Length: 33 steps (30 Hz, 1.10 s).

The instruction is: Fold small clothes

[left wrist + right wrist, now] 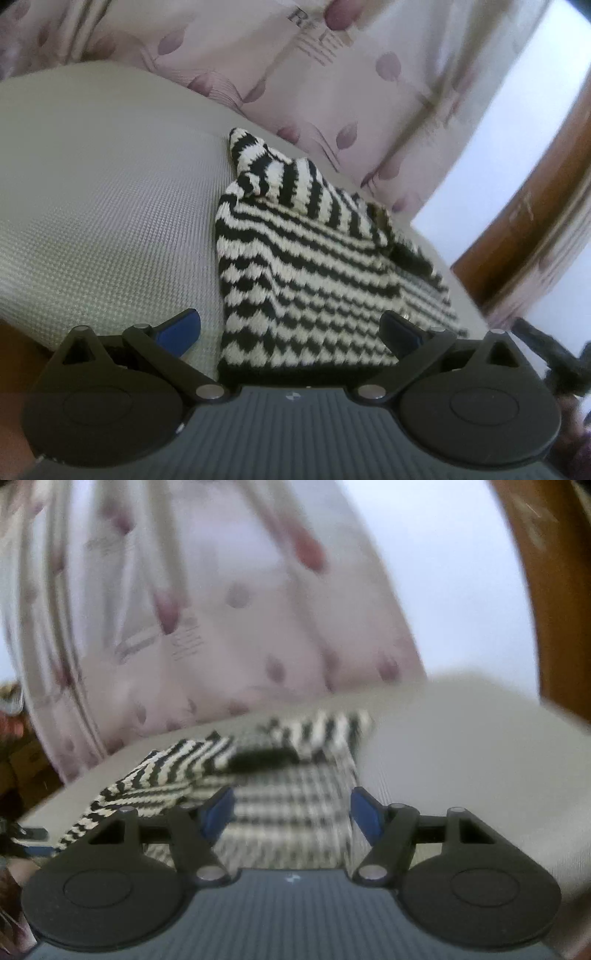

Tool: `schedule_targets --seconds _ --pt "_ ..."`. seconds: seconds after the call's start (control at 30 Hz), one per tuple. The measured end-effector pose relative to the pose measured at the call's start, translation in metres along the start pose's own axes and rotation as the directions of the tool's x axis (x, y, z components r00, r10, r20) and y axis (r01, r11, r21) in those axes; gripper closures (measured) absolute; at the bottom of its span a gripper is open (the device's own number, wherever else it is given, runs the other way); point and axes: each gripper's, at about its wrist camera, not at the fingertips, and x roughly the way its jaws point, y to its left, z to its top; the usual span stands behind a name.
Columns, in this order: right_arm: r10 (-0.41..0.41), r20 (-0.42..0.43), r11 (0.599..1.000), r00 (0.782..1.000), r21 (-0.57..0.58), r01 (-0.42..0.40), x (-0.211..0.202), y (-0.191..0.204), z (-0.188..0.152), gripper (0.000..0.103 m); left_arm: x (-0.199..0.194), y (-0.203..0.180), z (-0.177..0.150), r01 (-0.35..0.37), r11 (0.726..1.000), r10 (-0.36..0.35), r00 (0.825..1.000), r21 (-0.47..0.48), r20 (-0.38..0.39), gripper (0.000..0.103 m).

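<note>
A small black-and-white striped knitted garment [306, 273] lies on a grey textured surface [110, 206], with a sleeve folded over its far part. My left gripper [291, 332] is open, its blue-padded fingers wide apart on either side of the garment's near hem, just above it. In the right wrist view, which is blurred by motion, the same garment [280, 794] lies ahead and below. My right gripper [291, 808] is open and empty, low over the garment's near part.
A pink floral curtain [295, 74] hangs behind the surface. A brown wooden frame [535, 236] stands at the right, with a bright wall beside it. The grey surface's far edge [480, 694] lies ahead in the right wrist view.
</note>
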Motion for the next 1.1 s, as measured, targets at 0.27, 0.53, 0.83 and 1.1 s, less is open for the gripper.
schedule_targets --seconds 0.27,0.53,0.83,1.1 --pt "0.048 -0.125 0.898 0.991 -0.429 -0.097 0.160 0.094 0.044 0.042 0.002 -0.011 -0.004 -0.019 1.000 0.019 1.000 0.008 0.022 0.001" --pt "-0.093 -0.185 0.750 0.978 -0.659 -0.053 0.246 0.092 0.040 0.086 0.006 -0.008 0.001 -0.066 0.997 0.065 0.998 0.049 0.017 0.001" --pt "-0.315 -0.042 0.940 0.948 -0.154 0.306 0.224 -0.050 0.130 0.083 0.015 -0.007 0.007 -0.067 0.998 0.066 0.997 0.010 0.025 0.001" --pt "0.037 -0.196 0.979 0.980 0.206 0.004 0.087 -0.070 0.018 0.055 0.014 -0.005 0.008 -0.036 0.999 0.036 0.999 0.035 -0.008 0.001"
